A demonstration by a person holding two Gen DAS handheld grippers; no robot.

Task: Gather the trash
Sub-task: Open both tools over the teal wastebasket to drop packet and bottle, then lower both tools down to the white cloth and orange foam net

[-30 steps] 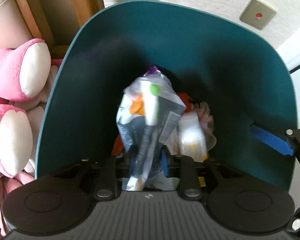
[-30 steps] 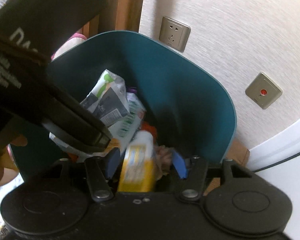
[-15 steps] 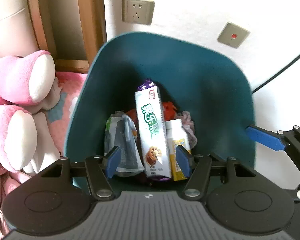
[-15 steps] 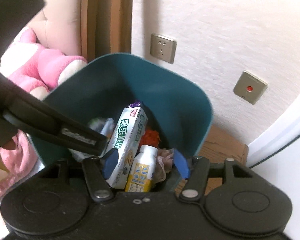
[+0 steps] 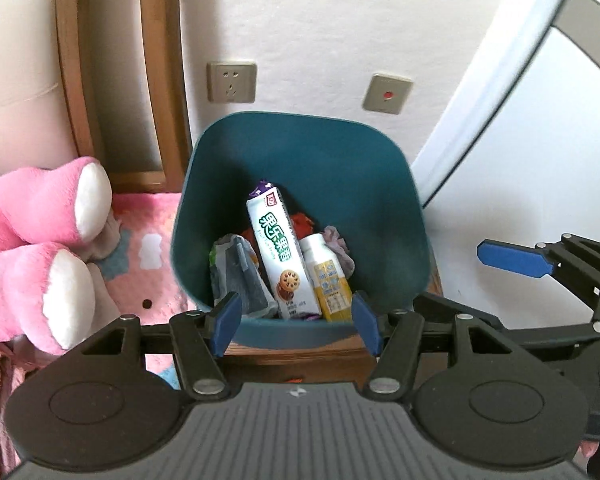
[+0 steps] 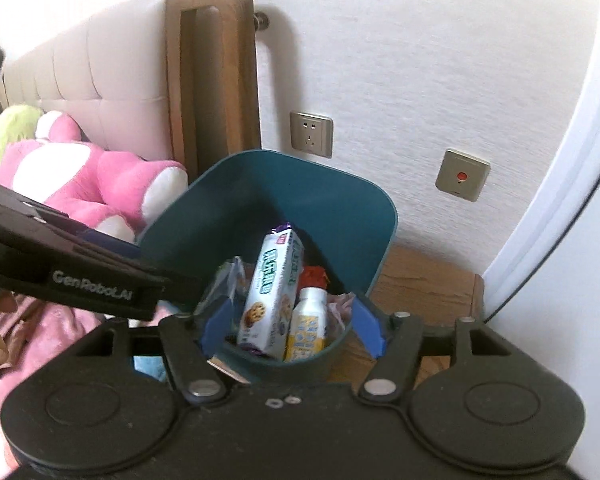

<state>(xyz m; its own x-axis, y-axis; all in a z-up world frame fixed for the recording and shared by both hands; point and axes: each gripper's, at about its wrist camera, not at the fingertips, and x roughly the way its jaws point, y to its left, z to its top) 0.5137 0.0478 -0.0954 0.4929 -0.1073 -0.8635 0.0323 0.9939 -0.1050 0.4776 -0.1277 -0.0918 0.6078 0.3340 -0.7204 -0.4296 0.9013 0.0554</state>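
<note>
Hanging above the teal bin (image 5: 300,168), the left tongs (image 5: 296,320) stand half open and empty, while the right tongs (image 6: 292,328) are opening, also empty. Below both, inside the bin, lie a biscuit pack (image 5: 284,256), a yellow bottle (image 5: 328,280) and a crumpled wrapper (image 5: 236,272).

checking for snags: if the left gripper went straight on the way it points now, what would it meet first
Probably the trash in the bin: the left gripper, open and empty, aims at the biscuit pack and bottle. Depth is unclear; the near rim might come first.
</note>
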